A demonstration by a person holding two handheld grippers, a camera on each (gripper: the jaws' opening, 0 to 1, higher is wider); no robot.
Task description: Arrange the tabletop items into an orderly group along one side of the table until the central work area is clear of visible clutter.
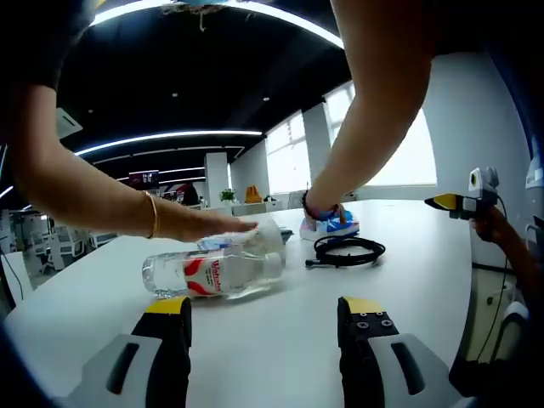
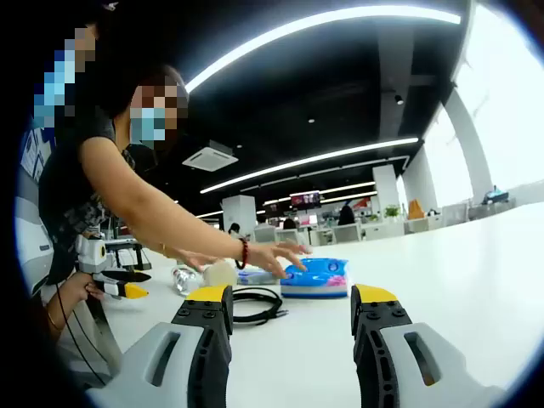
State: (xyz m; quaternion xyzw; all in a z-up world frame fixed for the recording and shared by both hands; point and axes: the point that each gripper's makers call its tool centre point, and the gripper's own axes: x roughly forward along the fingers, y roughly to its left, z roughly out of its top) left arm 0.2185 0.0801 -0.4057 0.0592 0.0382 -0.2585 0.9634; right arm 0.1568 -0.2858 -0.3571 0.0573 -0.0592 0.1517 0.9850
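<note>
In the left gripper view a clear water bottle [image 1: 212, 274] with a red and white label lies on its side on the white table [image 1: 280, 340]. A person's hand [image 1: 208, 225] rests on it. Their other hand [image 1: 319, 208] touches a blue packet [image 1: 333, 226], and a coiled black cable [image 1: 347, 249] lies beside it. My left gripper [image 1: 265, 308] is open and holds nothing, a short way from the bottle. My right gripper [image 2: 291, 297] is open too, facing the cable [image 2: 255, 306] and the blue packet [image 2: 314, 276]. The bottle [image 2: 187, 277] is partly hidden behind the person's arm.
The right gripper [image 1: 463, 202] shows its yellow tip at the table's right edge. The left gripper [image 2: 119, 287] appears at the left, past the table edge. A person [image 2: 102, 170] leans over the table with both arms stretched out. Bare white tabletop [image 2: 459, 280] spreads to the right.
</note>
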